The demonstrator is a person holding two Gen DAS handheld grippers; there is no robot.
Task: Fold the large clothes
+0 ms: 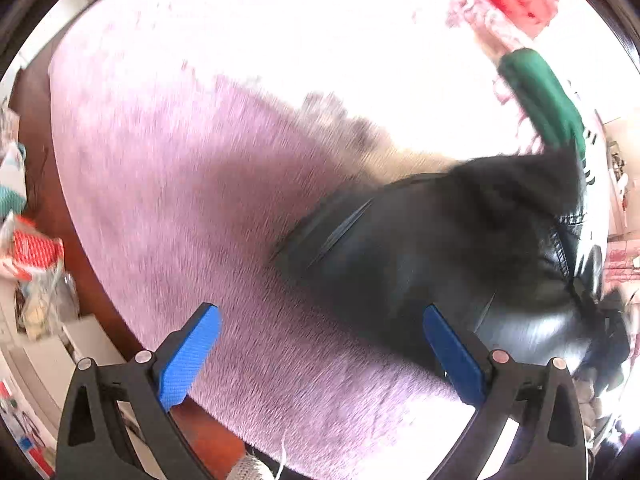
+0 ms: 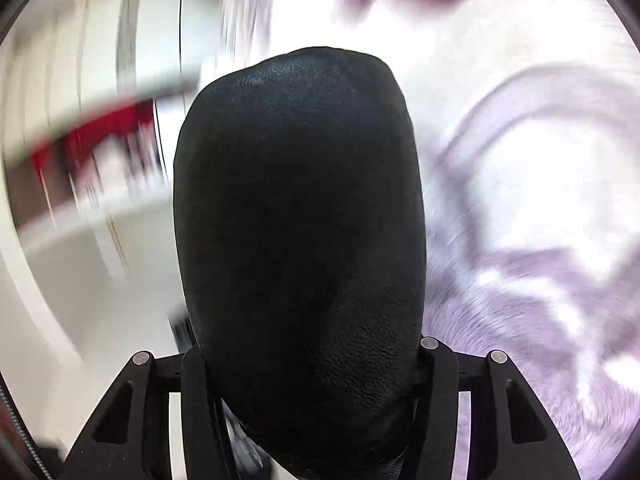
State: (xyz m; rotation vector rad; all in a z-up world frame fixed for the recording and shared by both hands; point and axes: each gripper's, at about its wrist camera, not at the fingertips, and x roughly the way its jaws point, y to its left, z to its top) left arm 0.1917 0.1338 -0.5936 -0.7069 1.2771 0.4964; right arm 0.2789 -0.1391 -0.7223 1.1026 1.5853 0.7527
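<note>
Two black gripper frames, one per wrist view. On the left gripper [image 1: 320, 354]: matte black arms with triangular cut-outs, round silver screw heads at the pivots, and long flat fingers [image 1: 188, 358] faced in bright blue, finely textured pads (the second blue pad edge-on at right). On the right gripper [image 2: 304, 368]: the same black linkage with triangular cut-outs and silver screw heads capping the joints, finger pads hidden from sight. At the lower left rim of the right view, a thin silvery braided cable [image 2: 18, 432]. No skin or sleeve clearly distinguishable.
</note>
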